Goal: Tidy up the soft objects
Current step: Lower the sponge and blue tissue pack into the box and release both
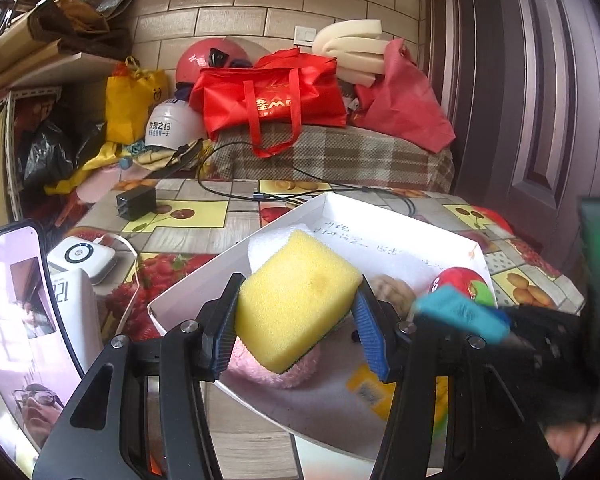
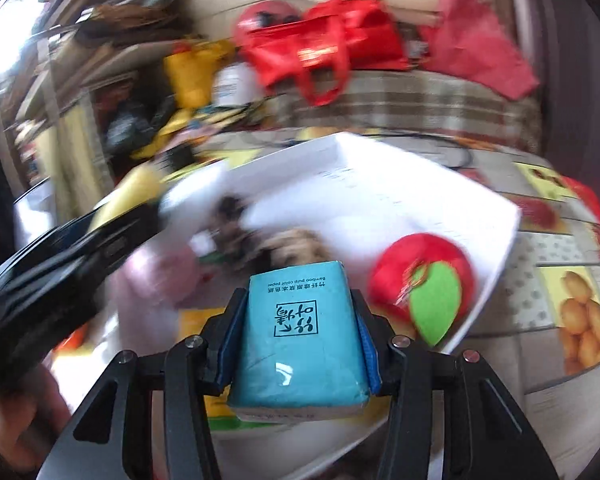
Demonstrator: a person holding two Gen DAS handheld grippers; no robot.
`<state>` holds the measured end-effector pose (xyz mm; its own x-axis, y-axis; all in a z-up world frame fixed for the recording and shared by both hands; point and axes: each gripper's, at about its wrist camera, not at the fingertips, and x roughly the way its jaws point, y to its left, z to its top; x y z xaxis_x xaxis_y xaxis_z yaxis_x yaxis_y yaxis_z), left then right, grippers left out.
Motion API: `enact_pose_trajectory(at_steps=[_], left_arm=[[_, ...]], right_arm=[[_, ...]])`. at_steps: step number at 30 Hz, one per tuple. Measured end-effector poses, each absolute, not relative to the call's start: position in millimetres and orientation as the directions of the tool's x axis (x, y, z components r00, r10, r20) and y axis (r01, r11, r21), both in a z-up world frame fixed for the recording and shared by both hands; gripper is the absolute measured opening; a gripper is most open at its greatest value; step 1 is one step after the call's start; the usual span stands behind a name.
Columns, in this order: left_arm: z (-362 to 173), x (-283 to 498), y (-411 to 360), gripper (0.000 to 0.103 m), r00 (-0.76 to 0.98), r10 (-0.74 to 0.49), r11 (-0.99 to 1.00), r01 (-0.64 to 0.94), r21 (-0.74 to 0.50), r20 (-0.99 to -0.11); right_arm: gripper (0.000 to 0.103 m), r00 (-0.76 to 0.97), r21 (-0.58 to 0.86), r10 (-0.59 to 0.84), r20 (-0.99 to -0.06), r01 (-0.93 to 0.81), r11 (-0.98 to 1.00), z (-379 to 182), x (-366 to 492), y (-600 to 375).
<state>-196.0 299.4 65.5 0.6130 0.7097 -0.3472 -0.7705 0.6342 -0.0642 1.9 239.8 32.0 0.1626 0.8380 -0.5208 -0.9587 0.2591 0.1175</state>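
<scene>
A table covered with a fruit-print oilcloth (image 1: pixel 188 216) fills the middle of both views, and on it, centre frame, lies a shallow white cardboard box lid (image 1: pixel 340 208), one corner pointing toward the upper middle. Behind it, across the top of the left wrist view, a red fabric tote bag (image 1: pixel 272 96) sits on a plaid-covered surface. Inside the lid, at lower centre, lies a pink fluffy plush (image 1: pixel 300 372), with a brownish furry toy (image 1: pixel 392 288) beside it; a red plush apple with a green felt leaf (image 2: pixel 424 280) rests by the lid's right wall. The left gripper (image 1: pixel 296 320), bottom centre, is clamped on a yellow foam sponge block (image 1: pixel 296 300), held over the pink plush. The right gripper (image 2: pixel 298 328), low in the right wrist view, squeezes a teal packet of bamboo pulp tissues (image 2: pixel 300 328) above the lid's near part.
</scene>
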Motion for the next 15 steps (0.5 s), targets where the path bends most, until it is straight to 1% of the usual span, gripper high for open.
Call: enact_pose_trajectory(at_steps=[2, 6, 12, 15], left_arm=[[64.9, -195.6, 301.6, 0.053, 0.614, 0.704, 0.636, -0.769, -0.069, -0.357], [63.9, -188.5, 302.4, 0.053, 0.638, 0.673, 0.67, -0.74, -0.057, -0.376], [66.2, -156.4, 290.1, 0.052, 0.666, 0.658, 0.723, -0.689, 0.049, -0.352], [64.5, -146.7, 309.1, 0.053, 0.663, 0.64, 0.715, -0.699, -0.014, -0.389]], right_arm=[[0.049, 0.194, 0.163, 0.839, -0.508, -0.935, 0.315, 32.3, 16.9, 238.3], [0.049, 0.187, 0.199, 0.854, -0.486, -0.928, 0.317, 33.4, 22.2, 231.9], [0.049, 0.198, 0.196, 0.868, -0.455, -0.929, 0.314, 36.4, 18.7, 226.1], [0.049, 0.195, 0.227, 0.864, -0.464, -0.917, 0.329, 35.1, 27.0, 228.4]])
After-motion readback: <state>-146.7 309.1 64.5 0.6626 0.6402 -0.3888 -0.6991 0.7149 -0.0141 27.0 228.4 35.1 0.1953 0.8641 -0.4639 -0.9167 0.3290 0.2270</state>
